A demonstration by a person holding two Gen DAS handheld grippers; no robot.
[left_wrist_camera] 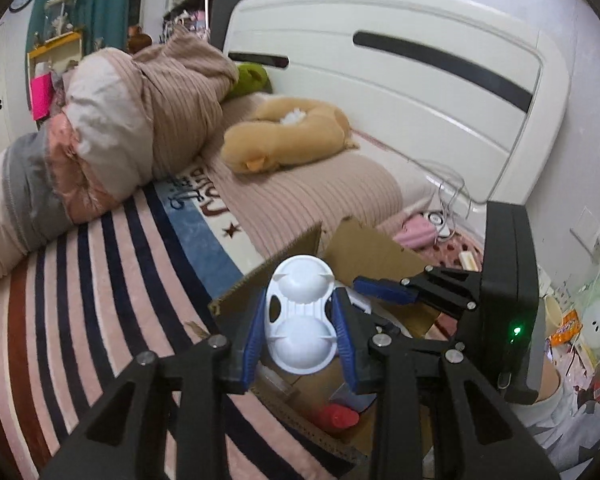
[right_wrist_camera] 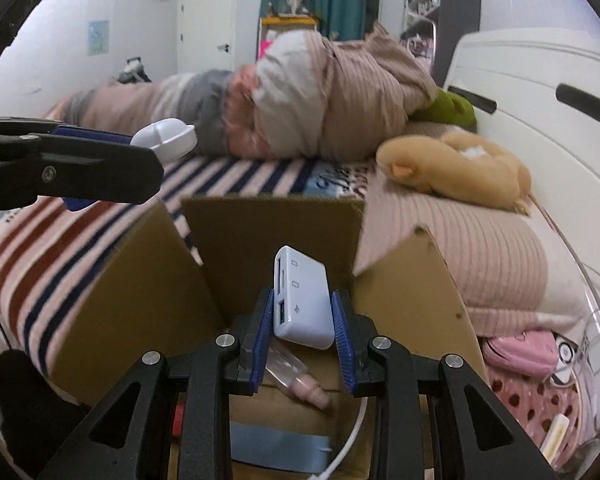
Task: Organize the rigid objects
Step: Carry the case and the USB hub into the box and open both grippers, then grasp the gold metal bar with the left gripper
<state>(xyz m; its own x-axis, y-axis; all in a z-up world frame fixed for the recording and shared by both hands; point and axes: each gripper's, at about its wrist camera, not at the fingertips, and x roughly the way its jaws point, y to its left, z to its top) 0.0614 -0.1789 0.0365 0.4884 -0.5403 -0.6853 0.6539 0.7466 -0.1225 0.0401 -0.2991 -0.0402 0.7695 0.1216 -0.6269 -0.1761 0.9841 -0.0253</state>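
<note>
My left gripper (left_wrist_camera: 300, 320) is shut on a white plastic double-cup holder (left_wrist_camera: 300, 312) and holds it above the open cardboard box (left_wrist_camera: 240, 292) on the bed. In the right wrist view the holder (right_wrist_camera: 166, 140) and left gripper (right_wrist_camera: 112, 160) show at upper left. My right gripper (right_wrist_camera: 302, 320) is shut on a white USB card-reader hub (right_wrist_camera: 304, 300) over the same box (right_wrist_camera: 268, 236). In the left wrist view the right gripper's blue finger (left_wrist_camera: 380, 288) reaches in from the right. Inside the box lie a red-capped item (left_wrist_camera: 338, 416), a clear small bottle (right_wrist_camera: 296, 380) and a white cable (right_wrist_camera: 348, 440).
The box stands on a striped bedspread (left_wrist_camera: 100, 280). A rolled duvet (left_wrist_camera: 120, 120), a tan plush toy (left_wrist_camera: 284, 136) and a white headboard (left_wrist_camera: 400, 80) lie beyond. A pink pouch (right_wrist_camera: 520, 352) and cables sit at the right beside the bed.
</note>
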